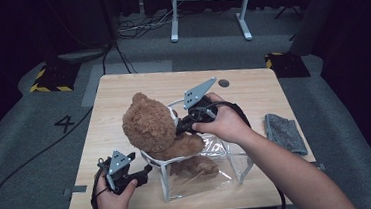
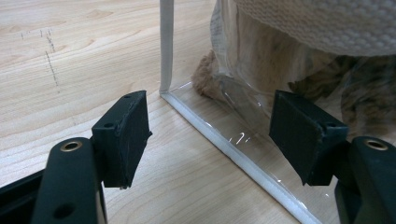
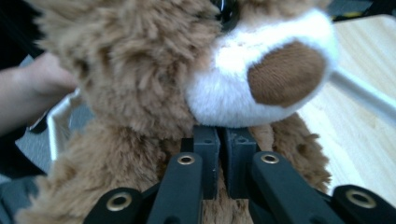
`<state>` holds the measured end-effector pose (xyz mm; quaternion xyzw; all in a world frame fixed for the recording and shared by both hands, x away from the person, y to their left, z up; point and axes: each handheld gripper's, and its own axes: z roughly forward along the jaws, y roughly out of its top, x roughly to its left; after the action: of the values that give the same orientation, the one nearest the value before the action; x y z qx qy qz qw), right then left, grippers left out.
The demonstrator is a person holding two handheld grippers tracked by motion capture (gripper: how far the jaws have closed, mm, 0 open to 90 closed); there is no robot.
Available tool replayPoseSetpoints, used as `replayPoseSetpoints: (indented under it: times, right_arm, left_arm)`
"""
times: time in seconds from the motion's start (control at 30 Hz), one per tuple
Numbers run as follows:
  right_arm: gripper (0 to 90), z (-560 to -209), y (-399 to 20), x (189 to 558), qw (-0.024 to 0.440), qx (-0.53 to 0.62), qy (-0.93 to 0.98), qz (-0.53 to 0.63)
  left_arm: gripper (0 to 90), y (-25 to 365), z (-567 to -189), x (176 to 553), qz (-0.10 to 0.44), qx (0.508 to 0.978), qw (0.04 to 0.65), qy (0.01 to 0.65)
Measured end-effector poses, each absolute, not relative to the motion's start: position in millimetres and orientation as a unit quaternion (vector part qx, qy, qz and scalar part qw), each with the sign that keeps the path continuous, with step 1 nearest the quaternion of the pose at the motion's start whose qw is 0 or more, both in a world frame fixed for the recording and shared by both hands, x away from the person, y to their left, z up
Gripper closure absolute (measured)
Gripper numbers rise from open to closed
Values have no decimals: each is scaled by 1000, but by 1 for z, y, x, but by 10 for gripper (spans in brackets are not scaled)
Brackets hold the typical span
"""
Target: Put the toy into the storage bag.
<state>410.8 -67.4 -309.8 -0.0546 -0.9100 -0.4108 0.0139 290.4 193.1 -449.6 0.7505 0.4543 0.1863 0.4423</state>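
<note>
Brown plush teddy bear (image 1: 152, 127) sits half inside clear plastic white-trimmed bag (image 1: 223, 169). Right gripper (image 3: 219, 154) pinches chest fur w/ jaws closed; left gripper (image 2: 210, 135) gapes, empty, by bag corner. Risk: thin fur grip slips, bag tips.

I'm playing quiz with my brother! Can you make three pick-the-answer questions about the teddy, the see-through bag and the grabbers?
1. Where are the teddy bear's legs?
A. inside the clear bag
B. on the grey cloth
C. on the floor

2. What colour is the patch on the teddy's white snout?
A. black
B. brown
C. pink

3. How do the left gripper's jaws stand?
A. clamped on the teddy
B. closed on the cloth
C. apart, holding nothing

Answers:
1 A: the legs show through the clear plastic.
2 B: the right gripper view shows a brown patch on white plush.
3 C: the left gripper view shows a wide gap with the bag's corner beyond.
</note>
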Motion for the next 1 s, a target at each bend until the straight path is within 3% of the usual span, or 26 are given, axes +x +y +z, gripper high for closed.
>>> replayPoseSetpoints:
  times: [1.0]
  right_arm:
    - [810,-354,-50,414,45,-68,-964,-254]
  left_arm:
    - [290,199,-447,287,189,747,442,460]
